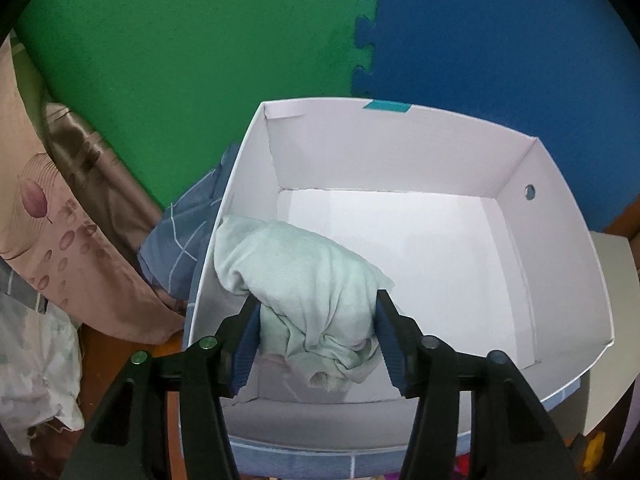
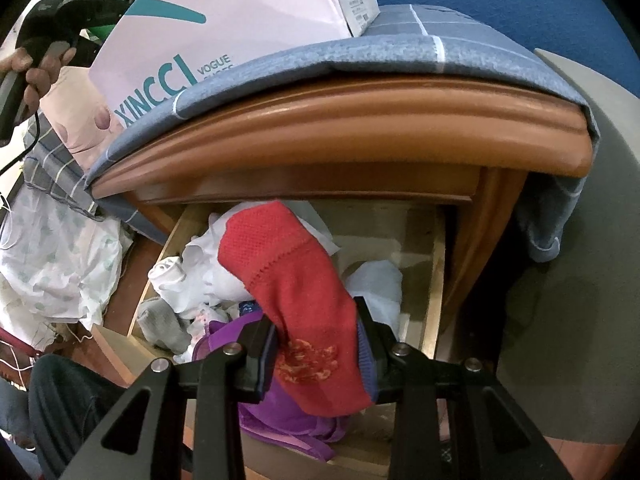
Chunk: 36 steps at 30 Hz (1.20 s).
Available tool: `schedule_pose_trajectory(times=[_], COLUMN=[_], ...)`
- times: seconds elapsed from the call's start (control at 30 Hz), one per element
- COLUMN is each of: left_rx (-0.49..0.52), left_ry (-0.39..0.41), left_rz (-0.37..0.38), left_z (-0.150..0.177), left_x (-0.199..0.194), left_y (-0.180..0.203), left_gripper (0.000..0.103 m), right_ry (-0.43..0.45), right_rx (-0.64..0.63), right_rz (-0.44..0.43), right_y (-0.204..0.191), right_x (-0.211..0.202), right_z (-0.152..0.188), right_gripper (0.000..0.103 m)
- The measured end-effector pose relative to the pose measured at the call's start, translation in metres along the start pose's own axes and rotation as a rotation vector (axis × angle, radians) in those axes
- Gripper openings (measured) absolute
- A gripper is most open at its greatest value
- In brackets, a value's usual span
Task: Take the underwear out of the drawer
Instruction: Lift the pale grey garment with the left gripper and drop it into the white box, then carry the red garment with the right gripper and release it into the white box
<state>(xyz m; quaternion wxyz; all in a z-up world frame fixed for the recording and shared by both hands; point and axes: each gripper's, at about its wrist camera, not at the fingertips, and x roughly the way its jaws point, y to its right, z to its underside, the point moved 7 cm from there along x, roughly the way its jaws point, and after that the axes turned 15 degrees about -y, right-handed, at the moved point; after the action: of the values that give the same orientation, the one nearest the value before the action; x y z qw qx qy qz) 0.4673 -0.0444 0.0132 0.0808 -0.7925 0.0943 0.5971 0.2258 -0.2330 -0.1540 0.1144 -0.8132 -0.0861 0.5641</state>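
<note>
Transfer step, both sides loaded: left gripper (image 1: 318, 334) clamped on pale green underwear (image 1: 304, 280) inside the white cardboard box (image 1: 400, 152) (release looks due), right gripper (image 2: 316, 336) clamped on a red garment (image 2: 296, 280) over the open drawer (image 2: 434, 280), needing a lift clear.

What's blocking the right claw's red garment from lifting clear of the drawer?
Nothing visible. The right claw grips the red garment, raised above the white and purple clothes in the drawer. The wooden top edge sits behind, not over it.
</note>
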Motion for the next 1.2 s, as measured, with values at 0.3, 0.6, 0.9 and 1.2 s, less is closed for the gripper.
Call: schedule_pose_trajectory(times=[0.3,0.6,0.9,1.2], left_rx=[0.001,0.038,0.016,-0.065], left_ry=[0.047,0.146,0.239,0.24], left_rz=[0.01,0.034,-0.006,-0.105], left_z=[0.004,0.039,0.121,0.209], left_x=[-0.013,-0.053,-0.091,-0.068], left_y=[0.0,0.006,-0.014,-0.042], left_gripper=[0.074,0.077,0.086,0.091], right_ry=[0.006,0.016,0.023,0.03], right_rx=[0.006,-0.022,-0.058,-0.09], right_rz=[0.017,0.036,0.071,0.144], right_y=[-0.001,-0.007,-0.016,-0.036], right_x=[0.002,0.001,-0.007,-0.046], right_z=[-0.002,-0.002,-0.002,0.0], right_gripper=[0.034,0.034,0.034,0.034])
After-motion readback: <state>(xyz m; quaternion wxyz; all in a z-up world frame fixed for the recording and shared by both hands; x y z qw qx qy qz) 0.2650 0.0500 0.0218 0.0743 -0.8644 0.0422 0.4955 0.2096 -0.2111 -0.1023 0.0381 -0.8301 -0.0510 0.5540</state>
